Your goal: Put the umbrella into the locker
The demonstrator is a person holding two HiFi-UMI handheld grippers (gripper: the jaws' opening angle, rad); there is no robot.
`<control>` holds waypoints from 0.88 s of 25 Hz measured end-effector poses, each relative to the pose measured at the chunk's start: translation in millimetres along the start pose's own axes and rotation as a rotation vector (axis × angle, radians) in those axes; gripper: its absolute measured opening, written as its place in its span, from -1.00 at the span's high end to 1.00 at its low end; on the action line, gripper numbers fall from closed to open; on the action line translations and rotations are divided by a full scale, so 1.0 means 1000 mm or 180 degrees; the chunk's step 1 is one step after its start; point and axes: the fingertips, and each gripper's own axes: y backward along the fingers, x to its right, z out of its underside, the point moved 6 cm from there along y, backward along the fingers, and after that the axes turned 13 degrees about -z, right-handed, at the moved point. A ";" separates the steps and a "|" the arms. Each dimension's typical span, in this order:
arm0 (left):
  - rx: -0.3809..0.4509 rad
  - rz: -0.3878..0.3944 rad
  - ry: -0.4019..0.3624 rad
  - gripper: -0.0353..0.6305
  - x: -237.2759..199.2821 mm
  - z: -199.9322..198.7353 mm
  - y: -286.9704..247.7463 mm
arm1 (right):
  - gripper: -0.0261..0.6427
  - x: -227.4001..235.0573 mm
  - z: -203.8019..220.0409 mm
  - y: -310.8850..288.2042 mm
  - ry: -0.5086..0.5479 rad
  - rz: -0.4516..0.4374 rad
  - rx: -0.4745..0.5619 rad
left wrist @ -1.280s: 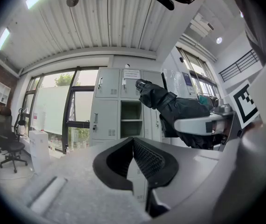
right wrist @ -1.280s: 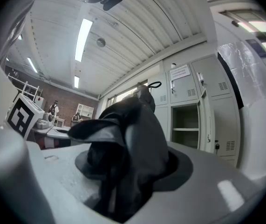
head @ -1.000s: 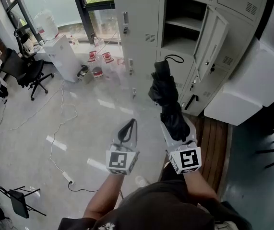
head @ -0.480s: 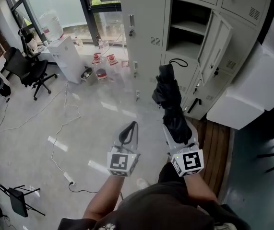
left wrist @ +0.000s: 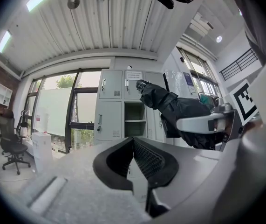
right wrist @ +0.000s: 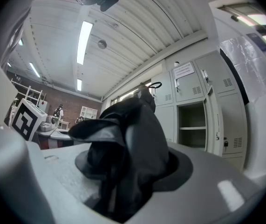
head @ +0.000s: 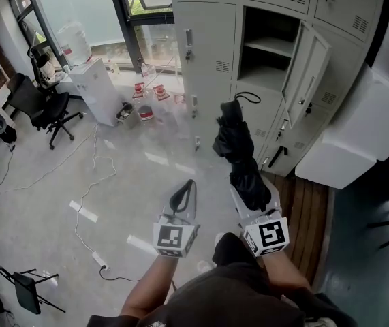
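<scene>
Very little had changed in that last second: the person had only edged nearer, so the bank of the locker (head: 208, 39) sat a touch fuller ahead, and both hands kept the same pose. The right gripper (head: 254, 191) stayed clamped on the folded black umbrella (head: 238, 148), whose cloth bulged between its jaws while the strap end pointed towards the open compartment (head: 266, 46). The umbrella was carried in the air, short of that opening and just beside the swung-out door (head: 306, 67). The left gripper (head: 182, 193) hung beside it with its jaws together on nothing. To my eye the carry was still on, and the umbrella had yet to be reached forward onto the shelf.
</scene>
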 end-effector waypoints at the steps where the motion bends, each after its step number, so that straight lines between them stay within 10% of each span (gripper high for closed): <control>1: -0.0003 -0.0009 -0.0003 0.88 -0.002 0.000 -0.001 | 0.20 0.001 0.000 -0.002 -0.0002 -0.0003 -0.0003; 22: -0.0067 -0.0174 -0.0103 0.88 -0.020 -0.004 -0.129 | 0.20 0.102 0.017 -0.107 -0.0105 -0.0212 0.0038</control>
